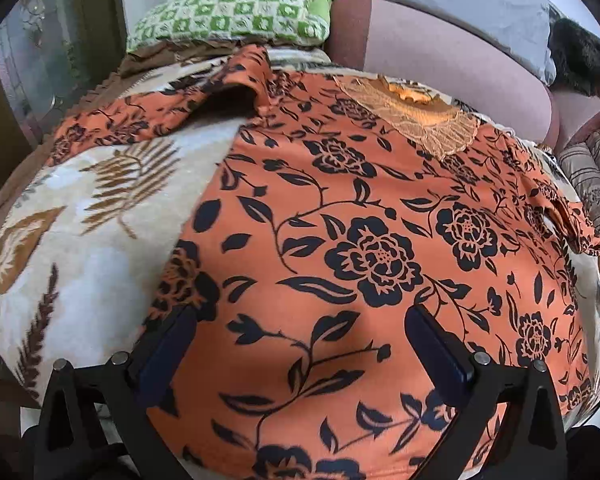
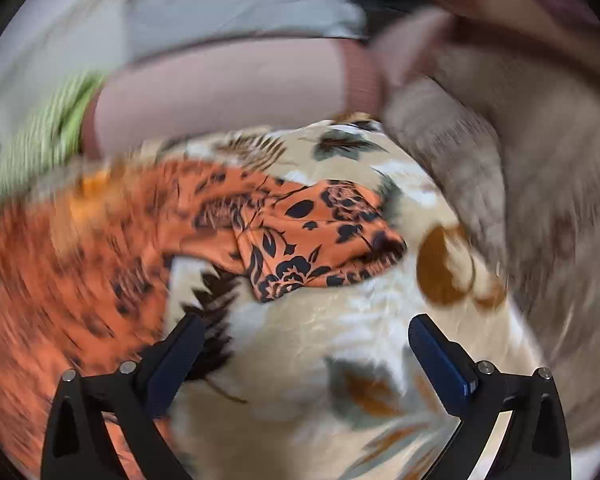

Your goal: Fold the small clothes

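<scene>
Orange floral top [image 1: 340, 248], printed with black roses and leaves, spread flat over a cream blanket [image 1: 80, 240] with brown leaf motifs, filling the centre and right of the left wrist frame. At upper left of that frame, one short sleeve [image 1: 148, 116] lying out sideways onto the blanket, its opening dark. Above it, near the top edge, a green and white checked cushion [image 1: 236, 12]. Right of centre near the top, a lace neckline panel [image 1: 424, 120] in tan, sewn into the top. Further right, a mauve sofa back [image 1: 452, 60] with a grey pillow [image 1: 480, 4] above, and a striped cushion [image 1: 596, 184] at the right edge. Along the bottom, left gripper [image 1: 300, 332] with fingers spread wide apart, nothing between them, poised over the lower hem area of the garment. In the right wrist frame, heavily blurred: orange fabric [image 2: 60, 280] smeared across the left side, the other sleeve [image 2: 320, 236] sharper at centre, lying crumpled on the cream blanket [image 2: 320, 340]. At upper left, a streak of green cushion [image 2: 48, 136]; across the top, the mauve sofa back [image 2: 228, 88]. At the right, a grey-beige blur, not identifiable. At the bottom, right gripper [image 2: 304, 336] likewise spread apart and empty, above bare blanket just below the sleeve.
</scene>
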`<action>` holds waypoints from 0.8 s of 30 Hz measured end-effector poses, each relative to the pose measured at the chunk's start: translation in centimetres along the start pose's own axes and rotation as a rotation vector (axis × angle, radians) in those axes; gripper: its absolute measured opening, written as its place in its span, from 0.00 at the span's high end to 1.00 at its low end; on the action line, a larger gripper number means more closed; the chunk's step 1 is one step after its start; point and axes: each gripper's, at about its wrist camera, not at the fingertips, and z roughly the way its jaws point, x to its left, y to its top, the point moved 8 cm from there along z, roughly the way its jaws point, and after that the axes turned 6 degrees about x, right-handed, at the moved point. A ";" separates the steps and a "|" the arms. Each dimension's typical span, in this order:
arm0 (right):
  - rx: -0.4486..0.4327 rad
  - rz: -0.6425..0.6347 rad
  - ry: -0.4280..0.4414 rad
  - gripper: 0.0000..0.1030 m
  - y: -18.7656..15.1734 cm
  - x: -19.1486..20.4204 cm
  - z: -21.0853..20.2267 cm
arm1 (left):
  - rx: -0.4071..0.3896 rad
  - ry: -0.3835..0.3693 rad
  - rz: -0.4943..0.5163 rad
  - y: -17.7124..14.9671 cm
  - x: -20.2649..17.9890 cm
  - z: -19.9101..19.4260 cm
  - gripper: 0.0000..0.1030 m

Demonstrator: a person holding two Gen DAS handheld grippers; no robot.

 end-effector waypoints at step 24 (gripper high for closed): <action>0.187 0.119 -0.018 0.90 6.8 -0.6 10.6 | -0.034 -0.005 0.074 3.4 -2.4 3.2 0.00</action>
